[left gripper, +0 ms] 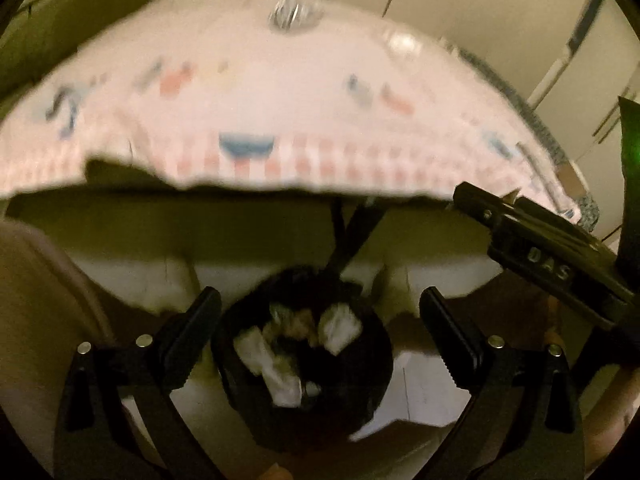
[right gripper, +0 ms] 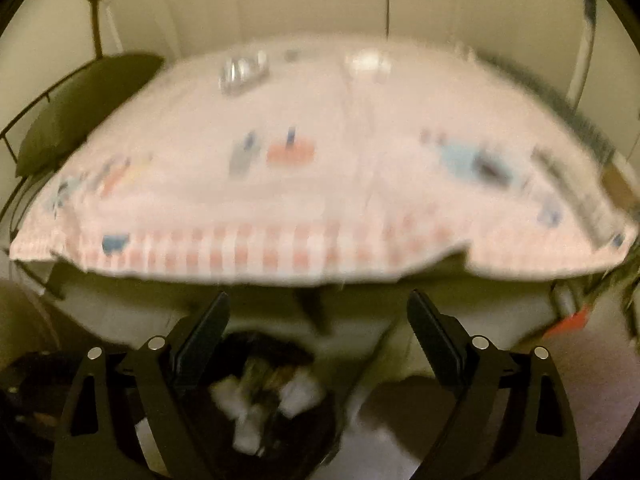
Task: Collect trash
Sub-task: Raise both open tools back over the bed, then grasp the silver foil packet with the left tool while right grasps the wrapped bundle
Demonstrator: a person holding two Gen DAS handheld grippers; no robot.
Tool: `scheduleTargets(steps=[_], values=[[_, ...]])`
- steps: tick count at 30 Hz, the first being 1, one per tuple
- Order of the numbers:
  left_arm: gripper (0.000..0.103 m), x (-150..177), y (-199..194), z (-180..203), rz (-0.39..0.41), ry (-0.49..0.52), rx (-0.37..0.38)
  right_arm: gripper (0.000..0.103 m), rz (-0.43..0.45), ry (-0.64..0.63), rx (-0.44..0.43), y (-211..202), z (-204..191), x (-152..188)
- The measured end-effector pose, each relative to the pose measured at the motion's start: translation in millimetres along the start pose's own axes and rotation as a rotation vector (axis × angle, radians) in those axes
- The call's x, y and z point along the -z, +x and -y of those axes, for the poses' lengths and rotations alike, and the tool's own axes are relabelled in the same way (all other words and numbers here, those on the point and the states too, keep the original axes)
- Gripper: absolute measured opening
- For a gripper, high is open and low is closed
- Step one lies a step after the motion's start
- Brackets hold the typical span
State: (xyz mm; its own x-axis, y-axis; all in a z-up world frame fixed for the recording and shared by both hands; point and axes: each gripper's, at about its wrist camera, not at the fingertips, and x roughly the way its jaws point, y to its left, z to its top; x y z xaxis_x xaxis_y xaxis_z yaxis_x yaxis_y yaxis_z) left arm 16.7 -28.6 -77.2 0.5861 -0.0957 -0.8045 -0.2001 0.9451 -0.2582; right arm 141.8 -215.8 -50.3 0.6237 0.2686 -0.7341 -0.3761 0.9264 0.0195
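A black trash bin (left gripper: 240, 376) stands on the floor below the table, holding several crumpled white papers (left gripper: 340, 326). My left gripper (left gripper: 320, 316) is open and empty, hovering above the bin. My right gripper (right gripper: 318, 322) is open and empty too, above and just beyond the same bin (right gripper: 312, 440) with its white papers (right gripper: 300, 394). The right gripper also shows at the right of the left wrist view (left gripper: 548, 256). A crumpled silvery wrapper (left gripper: 292, 14) lies at the table's far side; it also shows in the right wrist view (right gripper: 240, 70). Both views are blurred.
The table (left gripper: 280, 92) wears a white cloth with a red-checked border and coloured pictures; its front edge overhangs the bin. A clear shiny item (right gripper: 368, 62) lies at the far right of the table. A dark green chair (right gripper: 80, 104) stands at the left. Black table legs (left gripper: 348, 236) stand behind the bin.
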Motion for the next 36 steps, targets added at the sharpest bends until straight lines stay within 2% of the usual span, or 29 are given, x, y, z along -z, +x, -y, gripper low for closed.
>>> scheduleTargets(steps=[2,5,7,14,17,22,26,29,32,36], values=[[0.097,-9,-8,2,0.047,0.023,0.009,0.086,0.063,-0.039,0.024,-9,-1,-11],[0.097,-24,-13,1,0.099,0.055,0.008,0.086,0.103,-0.067,0.03,-12,3,-28],[0.097,-37,-11,-3,0.117,0.067,0.028,0.086,0.11,-0.074,0.036,-9,4,-36],[0.097,-77,2,-16,0.152,0.124,0.026,0.086,0.095,-0.086,0.049,28,14,-67],[0.097,-98,14,-25,0.156,0.136,0.005,0.086,0.074,-0.052,0.03,50,26,-81],[0.097,-131,39,-47,0.135,0.092,-0.009,0.086,0.025,0.035,-0.017,91,55,-110],[0.097,-161,62,-56,0.129,0.114,-0.036,0.086,0.011,-0.017,-0.022,120,57,-130],[0.097,-184,80,-61,0.12,0.117,-0.022,0.086,-0.002,-0.056,-0.055,147,57,-147],[0.097,-206,95,-65,0.108,0.1,0.023,0.086,-0.019,0.004,-0.139,165,65,-164],[0.097,-237,116,-61,0.096,0.134,0.042,0.086,-0.017,0.062,-0.165,189,75,-191]])
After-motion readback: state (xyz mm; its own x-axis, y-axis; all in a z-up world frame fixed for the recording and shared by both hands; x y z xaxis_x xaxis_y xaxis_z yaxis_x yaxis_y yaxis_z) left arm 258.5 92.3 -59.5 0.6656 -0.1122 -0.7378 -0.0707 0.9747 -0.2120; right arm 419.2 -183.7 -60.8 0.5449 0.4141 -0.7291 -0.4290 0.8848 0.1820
